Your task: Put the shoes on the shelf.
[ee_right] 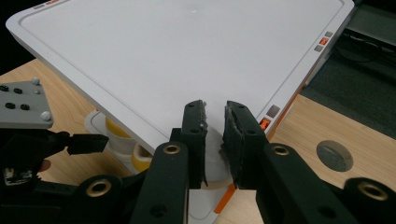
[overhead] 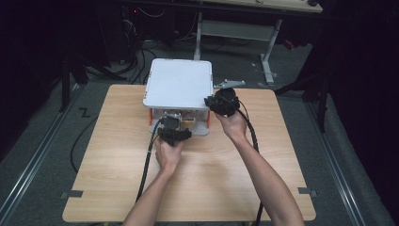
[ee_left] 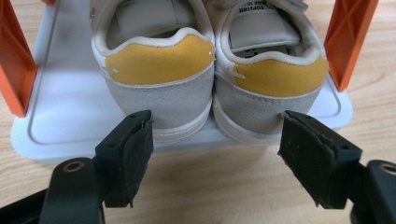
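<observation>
A small white rack stands at the table's far side, its top panel [overhead: 179, 84] [ee_right: 187, 56] carried on orange posts [ee_left: 348, 37]. On its lower shelf [ee_left: 70, 93] sit two grey-and-white shoes [ee_left: 159, 70] with yellow heel patches, heels facing me. My left gripper [overhead: 175, 126] [ee_left: 215, 154] is open just in front of the heels, one pad on each outer side and touching neither. My right gripper [overhead: 211, 100] [ee_right: 215, 135] is at the panel's front right corner. Its pads stand narrowly apart with the white corner between them, and they appear to pinch it.
The rack stands on a light wooden table [overhead: 211, 179] that has a round hole [ee_right: 334, 155] near the right gripper. Cables trail from both grippers toward me. A desk frame [overhead: 268, 52] and dark floor lie beyond the table.
</observation>
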Tool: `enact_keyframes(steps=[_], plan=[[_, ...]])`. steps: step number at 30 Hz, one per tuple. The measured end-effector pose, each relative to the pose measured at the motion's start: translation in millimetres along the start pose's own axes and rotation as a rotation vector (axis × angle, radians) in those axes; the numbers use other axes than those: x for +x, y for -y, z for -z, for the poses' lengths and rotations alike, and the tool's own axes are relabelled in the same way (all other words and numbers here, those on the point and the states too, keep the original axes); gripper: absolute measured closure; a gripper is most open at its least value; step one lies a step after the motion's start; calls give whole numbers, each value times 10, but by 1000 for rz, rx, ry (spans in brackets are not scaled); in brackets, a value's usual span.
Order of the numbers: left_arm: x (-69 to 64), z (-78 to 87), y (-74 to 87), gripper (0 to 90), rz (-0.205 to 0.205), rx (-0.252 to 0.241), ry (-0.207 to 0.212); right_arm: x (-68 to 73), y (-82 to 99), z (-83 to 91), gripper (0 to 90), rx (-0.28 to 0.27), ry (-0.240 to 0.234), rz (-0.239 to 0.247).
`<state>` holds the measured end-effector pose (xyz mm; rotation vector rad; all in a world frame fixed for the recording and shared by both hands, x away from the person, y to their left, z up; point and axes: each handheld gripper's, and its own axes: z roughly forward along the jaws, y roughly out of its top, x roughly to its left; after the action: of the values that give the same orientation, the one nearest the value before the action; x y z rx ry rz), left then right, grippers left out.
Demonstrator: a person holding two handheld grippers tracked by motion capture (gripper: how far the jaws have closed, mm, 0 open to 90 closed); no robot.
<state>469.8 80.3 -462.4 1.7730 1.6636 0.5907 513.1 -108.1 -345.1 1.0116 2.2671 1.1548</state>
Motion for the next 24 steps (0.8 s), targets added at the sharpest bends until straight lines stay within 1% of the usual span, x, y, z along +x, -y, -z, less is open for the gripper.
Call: enact_keyframes(steps=[3,6,9,13,18,19,21,22,23,24], plan=[[6,-39,-1,267,7,-12,-1,-5,4,-2,785,-6,-4,-2],[13,-75,-3,273,1,-27,-7,0,3,0,785,-2,0,-3],[13,-105,-32,275,-2,-25,-13,3,4,1,785,-2,1,-1],[16,-110,-53,276,-4,-19,-9,4,1,1,785,1,2,0],[13,-131,-58,276,0,-26,-13,6,2,0,786,-1,4,3],[17,-143,-67,276,-6,-28,-13,9,1,1,786,1,5,1],[1,-158,-82,278,4,-32,-17,15,1,2,790,2,5,4],[-2,-163,-85,279,15,-33,-4,16,2,4,790,2,5,6],[1,-162,-85,279,18,-31,-1,14,2,5,790,2,5,7],[2,-157,-82,280,10,-32,-12,12,1,5,790,2,3,5]])
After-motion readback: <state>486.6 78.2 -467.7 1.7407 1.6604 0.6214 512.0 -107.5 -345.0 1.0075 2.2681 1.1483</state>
